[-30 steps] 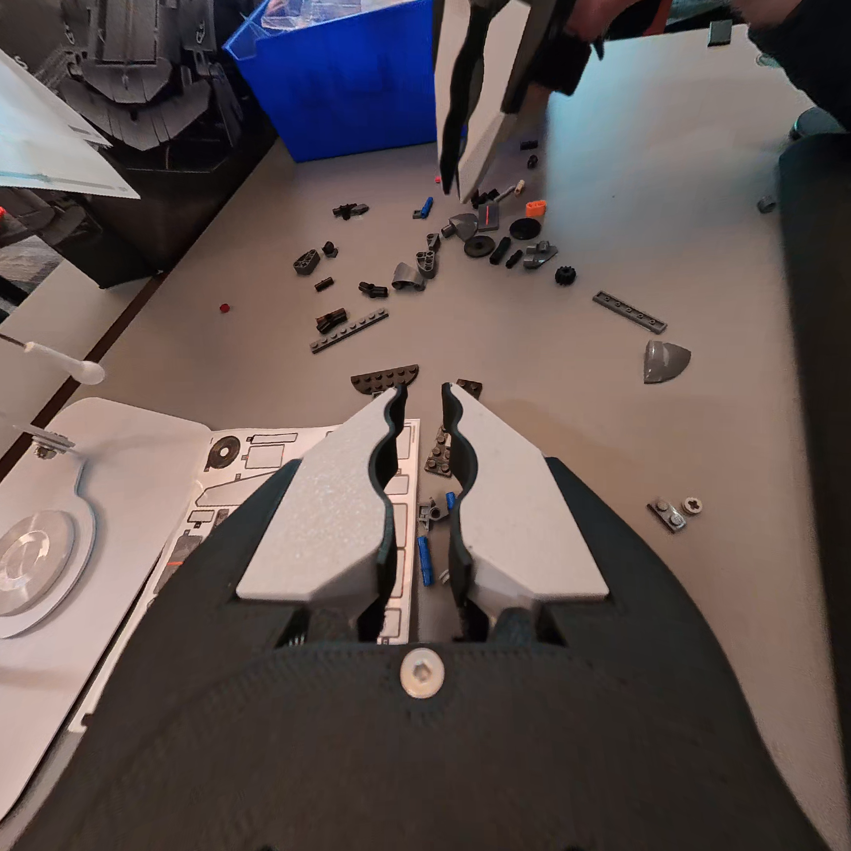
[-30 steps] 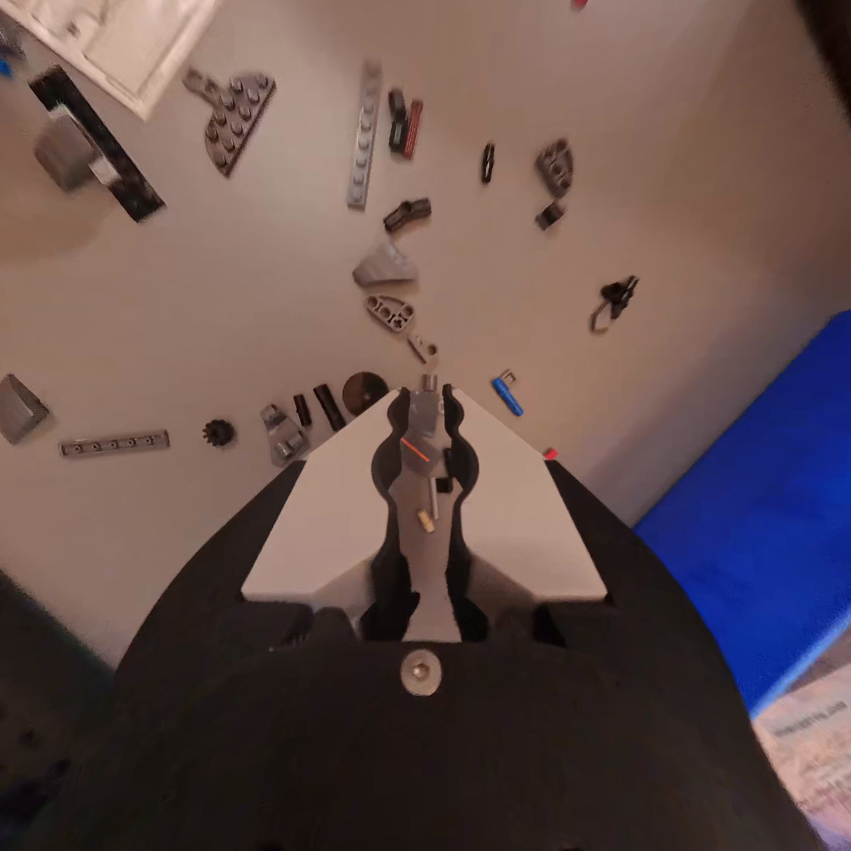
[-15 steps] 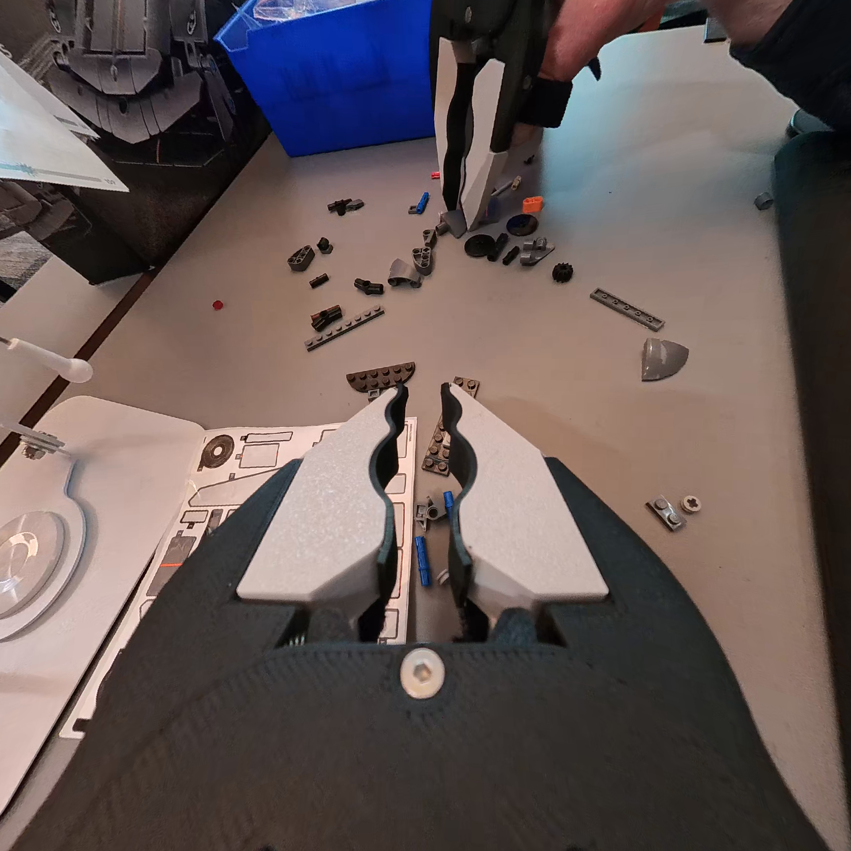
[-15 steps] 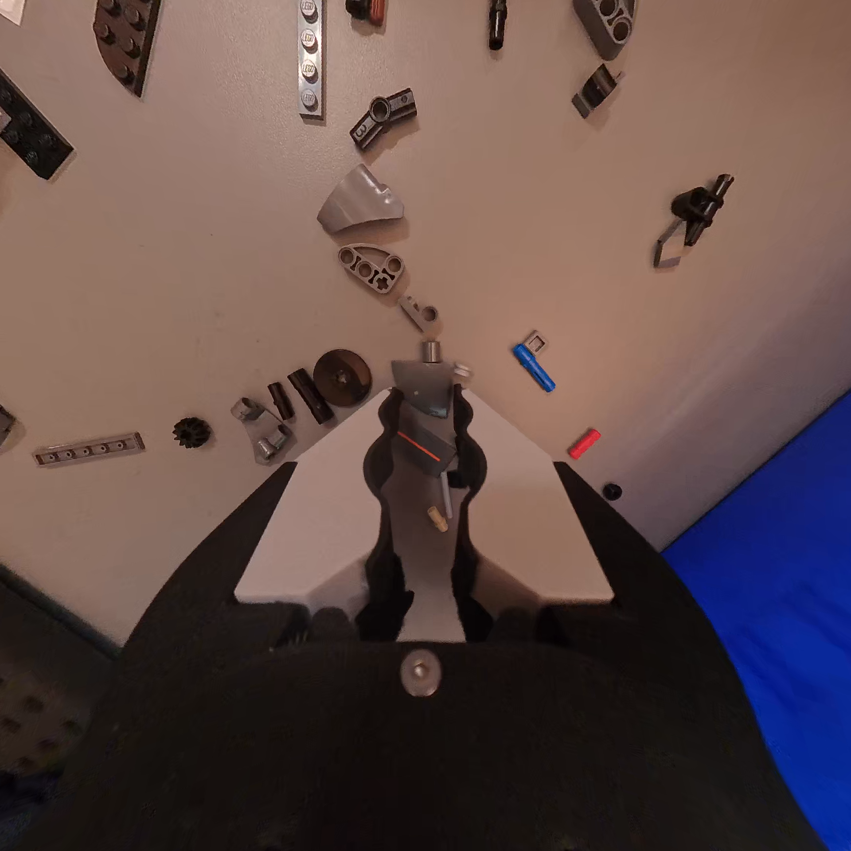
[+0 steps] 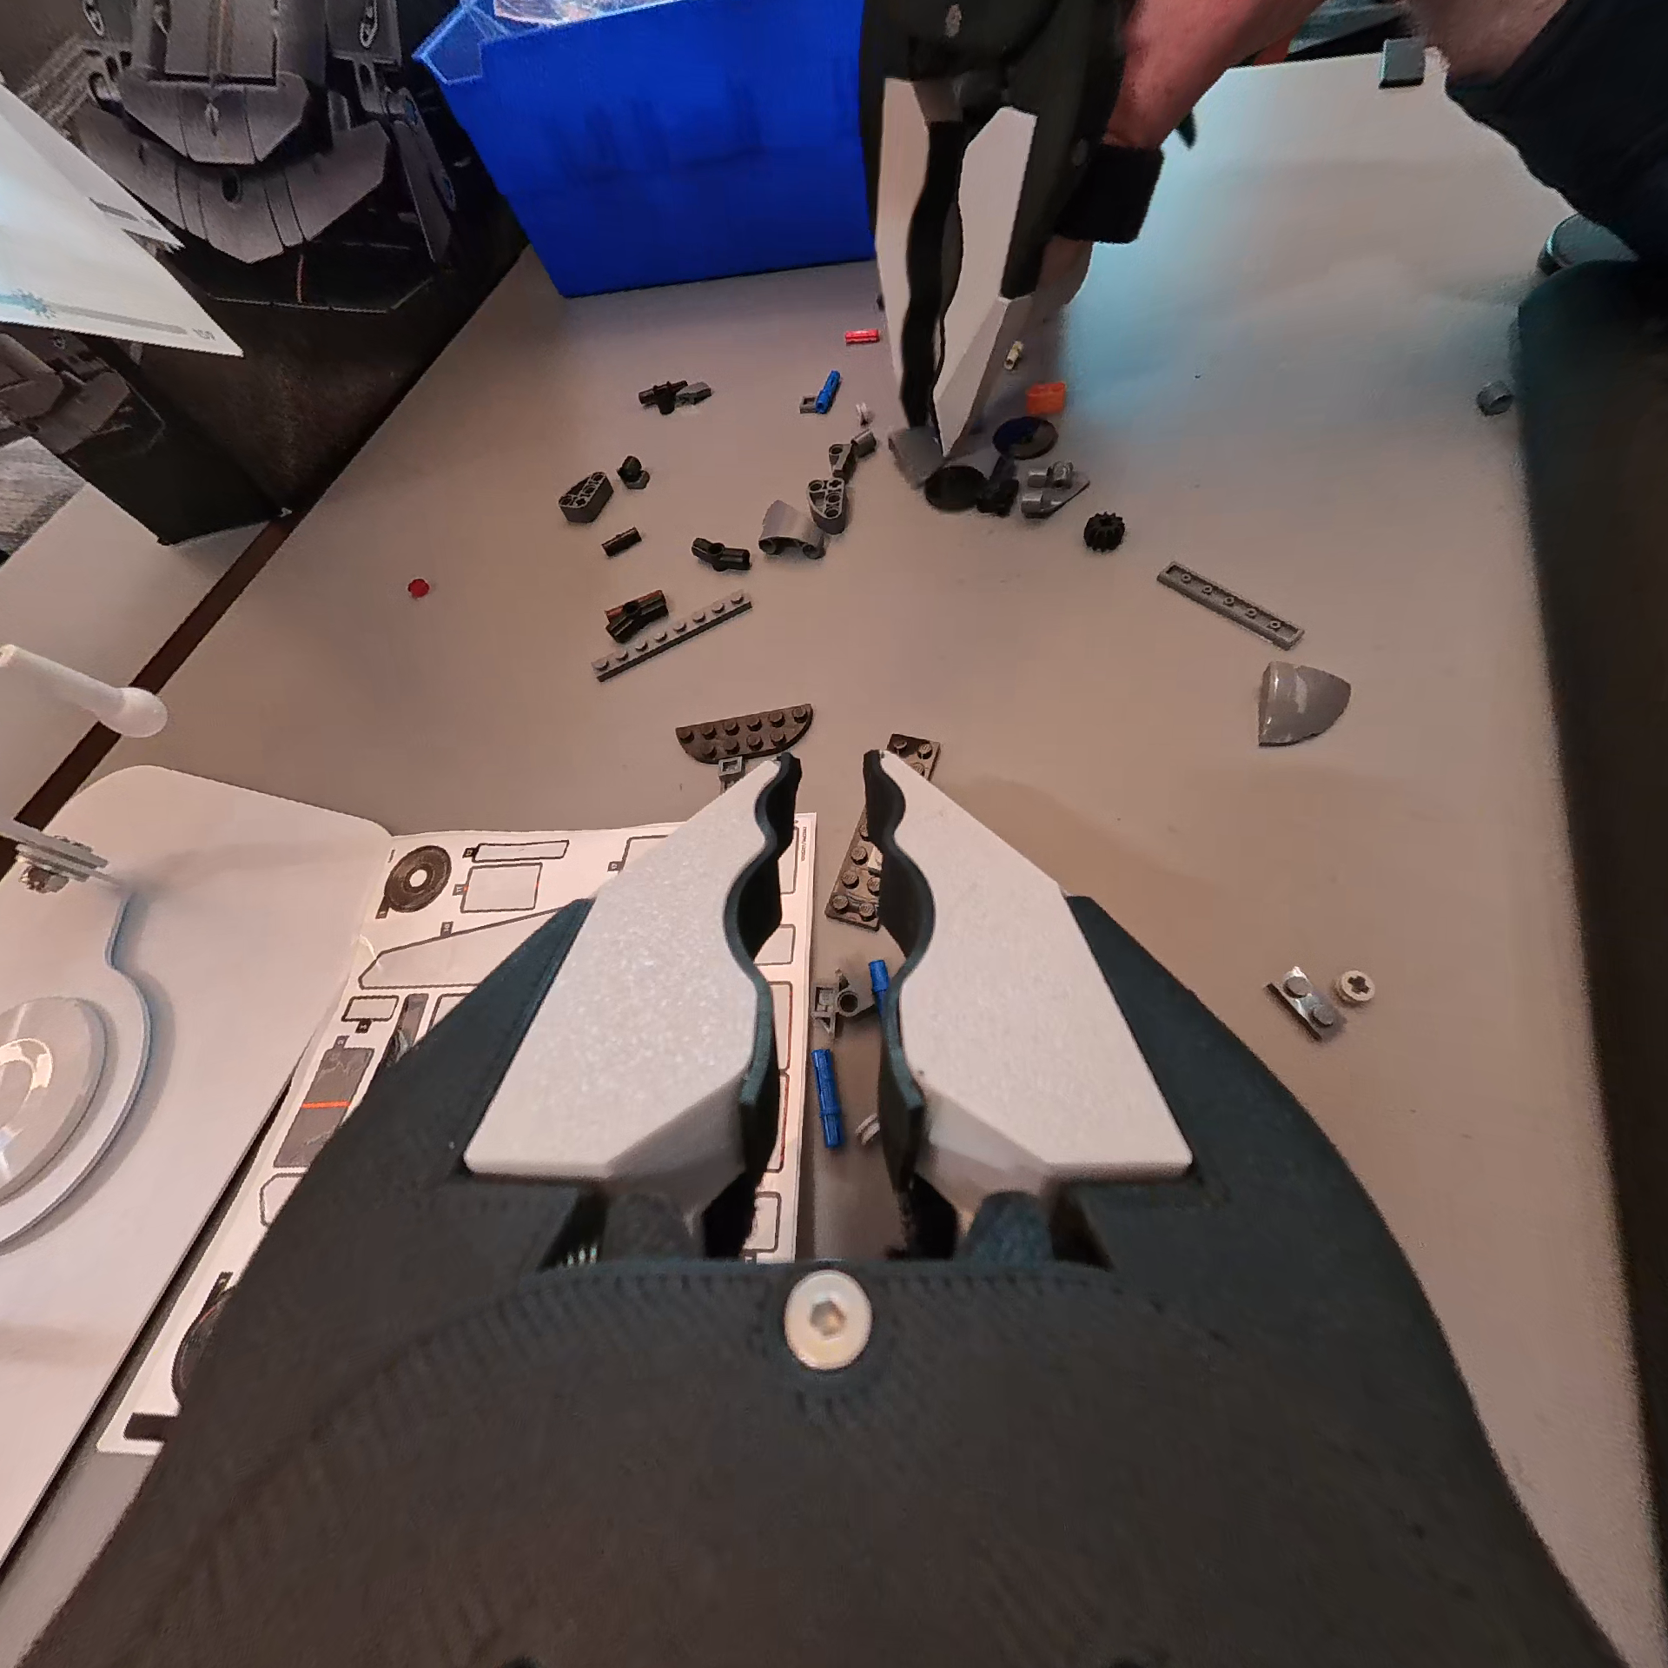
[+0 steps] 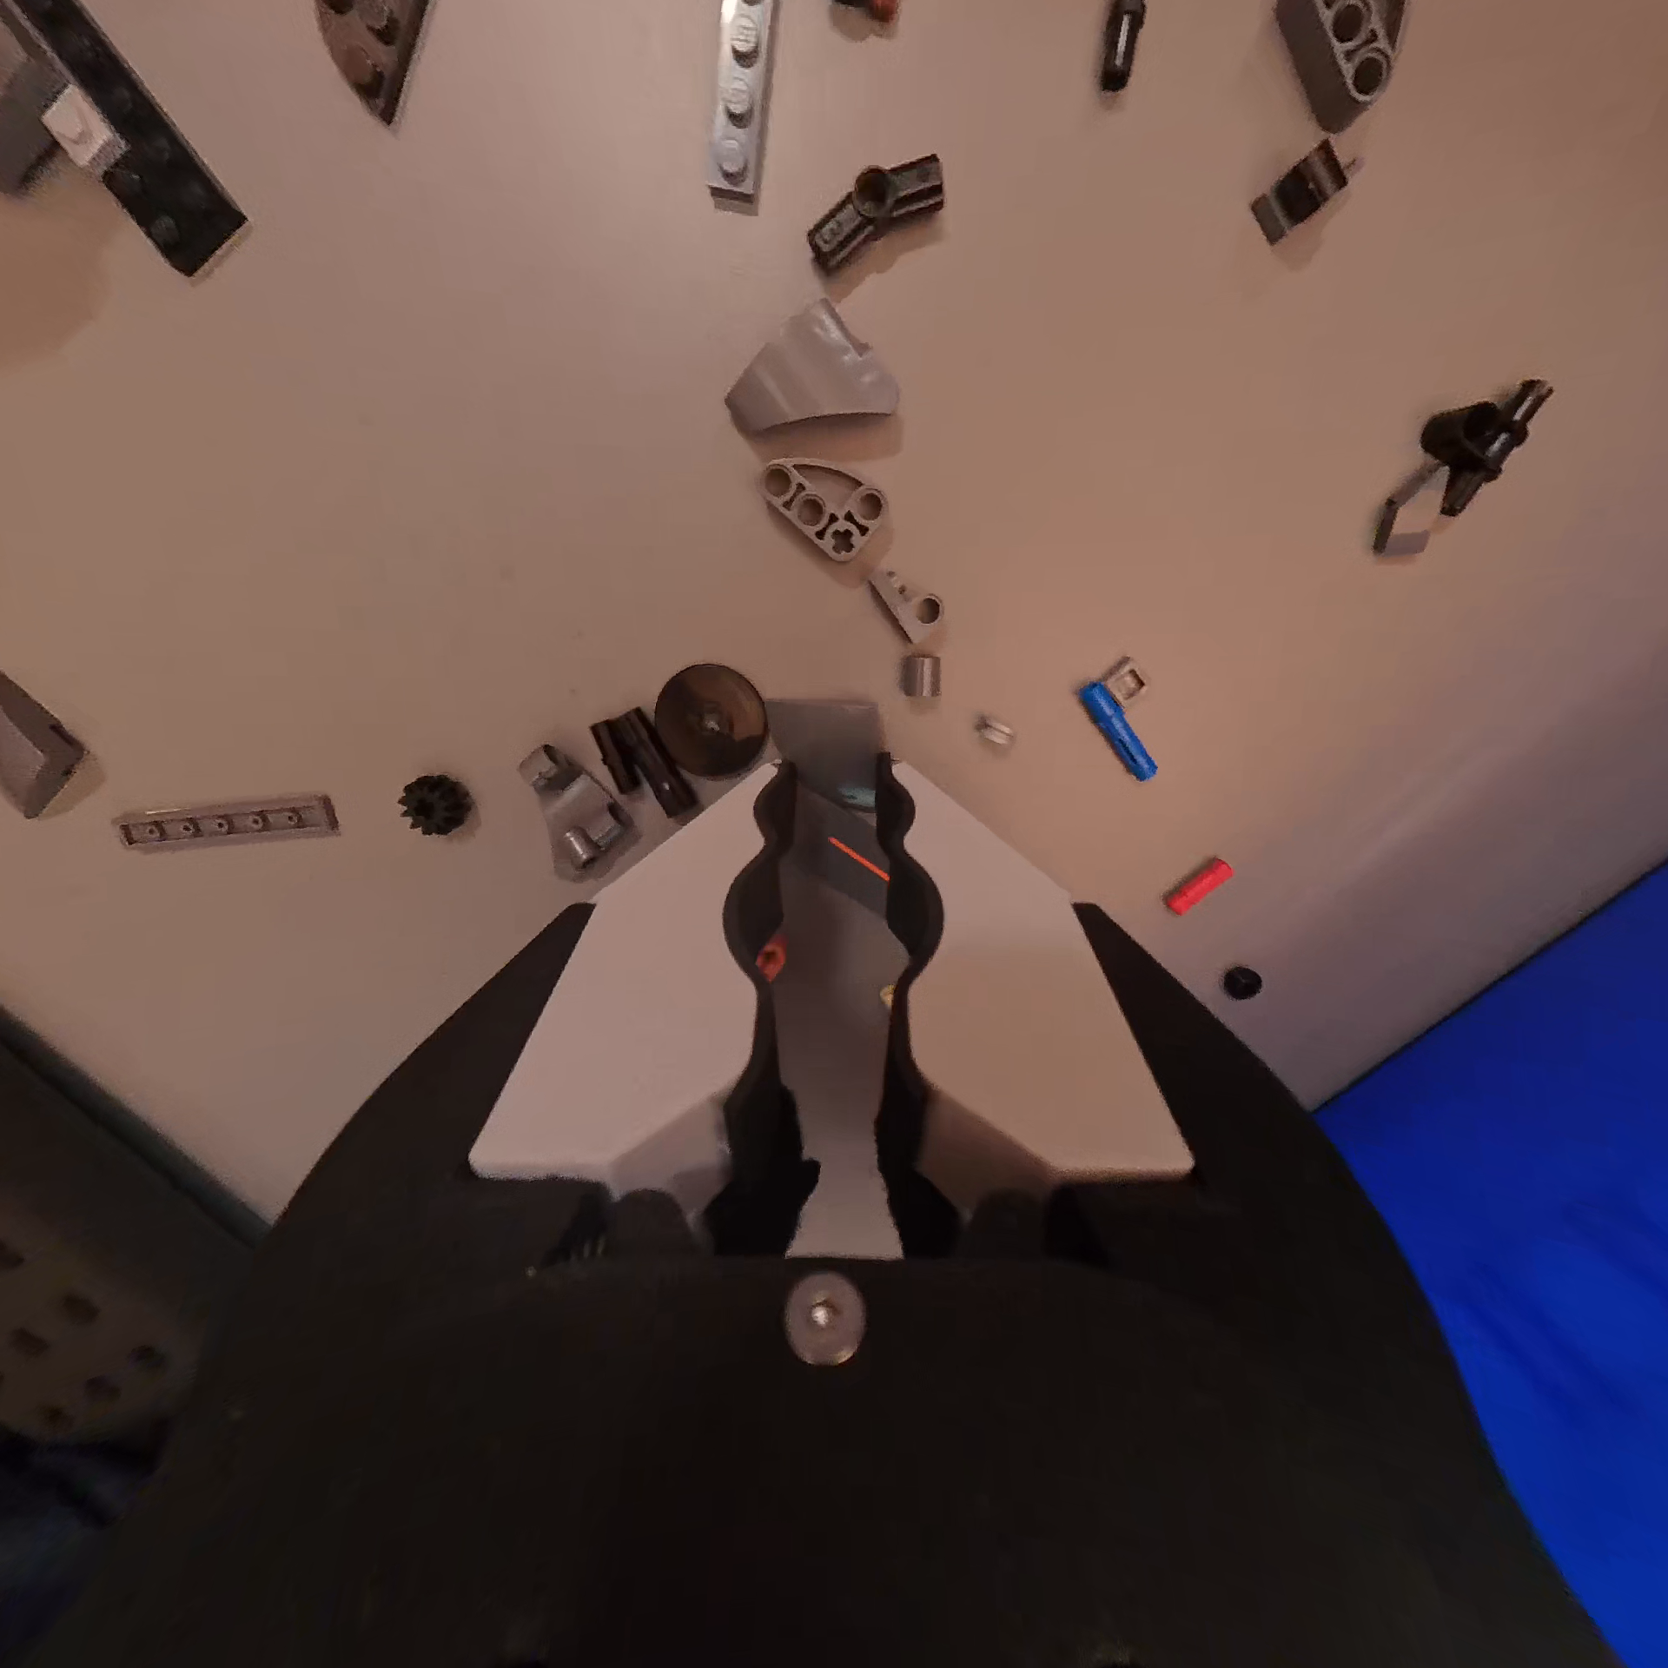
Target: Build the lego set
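Loose lego pieces lie scattered on a pale table point(image 5: 1038, 812). My left gripper point(image 5: 830, 767) is open and empty, above the edge of the instruction booklet point(image 5: 505, 884) and a black plate point(image 5: 862, 871). My right gripper point(image 6: 835, 767) points straight down at the table and is shut on a grey slope piece with an orange line point(image 6: 826, 731), which rests on the table. In the left wrist view, the right gripper point(image 5: 930, 424) stands at the far end with that piece point(image 5: 913, 449) at its tips.
A black dish point(image 6: 710, 731), black pins and a grey bracket point(image 6: 578, 812) lie close to the left of the right gripper. A blue bin point(image 5: 668, 126) stands at the far edge. A dark box point(image 5: 226, 180) and a white stand point(image 5: 135, 948) are on the left. Across from one pair of fingers to the other is roughly 20 cm.
My right gripper has come down onto the table and its jaws have narrowed around the grey slope piece. My left gripper has stayed open and drifted only slightly.
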Tool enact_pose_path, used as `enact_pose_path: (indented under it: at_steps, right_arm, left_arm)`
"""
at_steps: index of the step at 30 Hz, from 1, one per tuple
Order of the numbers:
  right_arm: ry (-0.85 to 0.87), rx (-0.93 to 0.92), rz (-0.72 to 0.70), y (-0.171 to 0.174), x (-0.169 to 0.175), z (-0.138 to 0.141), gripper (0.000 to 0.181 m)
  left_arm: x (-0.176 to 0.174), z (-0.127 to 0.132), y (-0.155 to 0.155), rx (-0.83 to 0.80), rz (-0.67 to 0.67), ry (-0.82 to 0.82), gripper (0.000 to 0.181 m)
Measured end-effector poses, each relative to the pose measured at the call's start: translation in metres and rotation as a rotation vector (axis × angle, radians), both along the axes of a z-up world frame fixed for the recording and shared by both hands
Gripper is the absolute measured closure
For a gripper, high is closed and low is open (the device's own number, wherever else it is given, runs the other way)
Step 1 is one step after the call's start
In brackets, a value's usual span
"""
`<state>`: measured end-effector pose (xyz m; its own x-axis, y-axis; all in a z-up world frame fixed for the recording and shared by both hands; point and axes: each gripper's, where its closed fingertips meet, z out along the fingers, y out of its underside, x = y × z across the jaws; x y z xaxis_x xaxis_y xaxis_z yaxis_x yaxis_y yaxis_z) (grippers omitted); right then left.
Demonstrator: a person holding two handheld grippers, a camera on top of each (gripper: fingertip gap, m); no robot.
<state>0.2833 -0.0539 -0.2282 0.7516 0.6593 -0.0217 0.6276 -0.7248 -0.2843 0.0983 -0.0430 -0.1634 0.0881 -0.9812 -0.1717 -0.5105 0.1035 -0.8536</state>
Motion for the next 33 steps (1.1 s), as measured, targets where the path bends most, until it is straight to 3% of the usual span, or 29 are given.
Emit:
enact_pose_path:
  at_steps: [3,33]
  right_arm:
    - [0.046,-0.014,0.051,-0.005,-0.013,0.001,0.174]
    - [0.136,-0.01,0.254,-0.015,-0.062,0.001,0.176]
  left_arm:
    - [0.0,0.0,0.0,-0.006,0.0,-0.003,0.168]
    - [-0.003,-0.002,0.002,-0.025,0.004,-0.002,0.169]
